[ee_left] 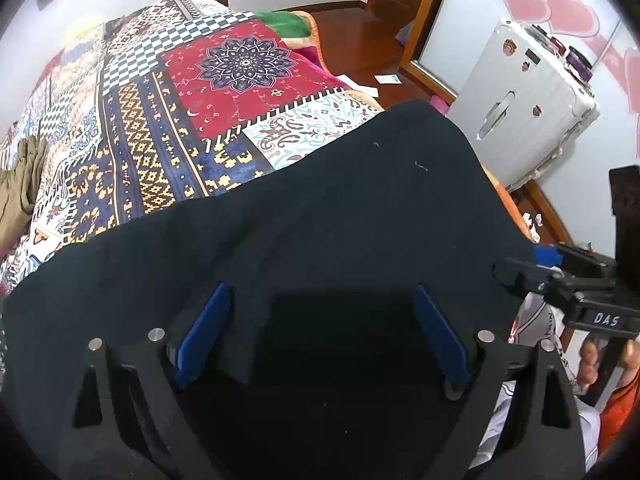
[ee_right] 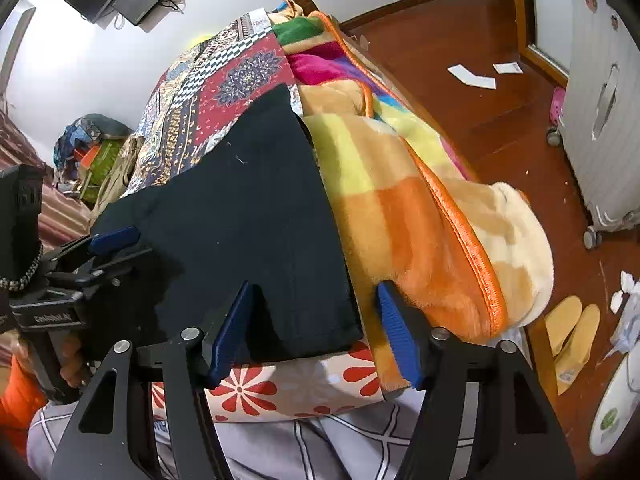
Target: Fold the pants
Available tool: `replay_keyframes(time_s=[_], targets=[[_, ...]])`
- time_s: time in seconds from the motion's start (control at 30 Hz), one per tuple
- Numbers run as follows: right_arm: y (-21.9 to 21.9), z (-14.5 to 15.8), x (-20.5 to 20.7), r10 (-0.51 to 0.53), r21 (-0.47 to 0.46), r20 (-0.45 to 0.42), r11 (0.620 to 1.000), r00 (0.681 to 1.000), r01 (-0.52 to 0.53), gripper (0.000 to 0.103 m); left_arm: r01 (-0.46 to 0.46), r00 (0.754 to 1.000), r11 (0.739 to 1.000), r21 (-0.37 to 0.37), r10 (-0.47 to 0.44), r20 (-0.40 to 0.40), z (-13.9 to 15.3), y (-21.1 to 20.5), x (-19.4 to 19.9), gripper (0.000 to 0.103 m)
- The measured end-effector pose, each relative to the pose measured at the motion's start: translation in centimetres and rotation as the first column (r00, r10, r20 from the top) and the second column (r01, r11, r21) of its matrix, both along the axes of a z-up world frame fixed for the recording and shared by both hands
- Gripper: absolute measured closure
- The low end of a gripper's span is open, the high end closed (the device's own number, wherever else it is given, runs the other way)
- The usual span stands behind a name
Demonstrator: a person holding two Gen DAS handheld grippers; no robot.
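Note:
Black pants (ee_left: 320, 216) lie spread across the near end of the bed, one edge folded into a ridge. In the left wrist view my left gripper (ee_left: 324, 320) hangs open just over the cloth, its blue pads (ee_left: 208, 332) wide apart with nothing pinched between them. In the right wrist view the near corner of the pants (ee_right: 256, 216) lies between the fingers of my right gripper (ee_right: 316, 320). That gripper is open: one pad (ee_right: 232, 332) sits over the black cloth, the other over the orange blanket. Each gripper shows in the other's view: the right gripper (ee_left: 528, 266) and the left gripper (ee_right: 114, 242).
A patchwork bedspread (ee_left: 192, 92) covers the bed, with a colourful fleece blanket (ee_right: 420, 208) bunched at its right edge. An olive garment (ee_left: 20, 184) lies at the left. A white suitcase (ee_left: 528, 108), slippers (ee_right: 572, 328) and scattered papers (ee_right: 472, 76) are on the wooden floor. The person's checked trousers (ee_right: 320, 440) are close below.

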State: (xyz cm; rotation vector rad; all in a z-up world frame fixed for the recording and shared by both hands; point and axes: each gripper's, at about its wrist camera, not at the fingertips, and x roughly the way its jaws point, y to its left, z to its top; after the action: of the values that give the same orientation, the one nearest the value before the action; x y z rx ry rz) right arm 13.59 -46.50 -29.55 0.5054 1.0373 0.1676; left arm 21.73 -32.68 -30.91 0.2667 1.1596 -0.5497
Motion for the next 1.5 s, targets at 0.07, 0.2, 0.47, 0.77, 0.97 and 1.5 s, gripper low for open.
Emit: replay_keyframes(time_s=[0.07,0.2,0.47,0.77,0.97,1.5], targets=[[-0.2,0.7,-0.2,-0.003,0.019,0.014,1.0,1.0,0.003,0.06,-0.002,1.0,1.0,-0.004,0.002,-0.004,0.0,0.1,0.1,0.01],[-1.1,1.0,0.1,-0.024,0.11,0.042,0.994,0.999,0.019,0.065,-0.004,1.0,1.0,-0.007,0.004,-0.007,-0.1,0.1,0.2,0.01],[-0.5,1.8,-0.3,-0.011,0.037,0.023,0.999,1.0,0.01,0.063,-0.002,1.0,1.0,-0.008,0.002,-0.007,-0.1,0.1,0.2,0.01],[-0.6,0.7,-2.4,0.012,0.017,-0.041,1.0,0.999,-0.011,0.062,-0.003,1.0,1.0,-0.007,0.003,-0.003,-0.1,0.1,0.1,0.01],[-0.5,1.9,-3.7,0.003,0.008,-0.019,1.0,1.0,-0.003,0.062,-0.002,1.0,1.0,-0.005,0.002,-0.001,-0.1,0.1,0.1,0.01],[0.9,1.1,-0.9,0.031,0.086,-0.007,0.996,0.999,-0.03,0.054,-0.006,1.0,1.0,-0.012,0.006,-0.001,0.0,0.2,0.1,0.01]])
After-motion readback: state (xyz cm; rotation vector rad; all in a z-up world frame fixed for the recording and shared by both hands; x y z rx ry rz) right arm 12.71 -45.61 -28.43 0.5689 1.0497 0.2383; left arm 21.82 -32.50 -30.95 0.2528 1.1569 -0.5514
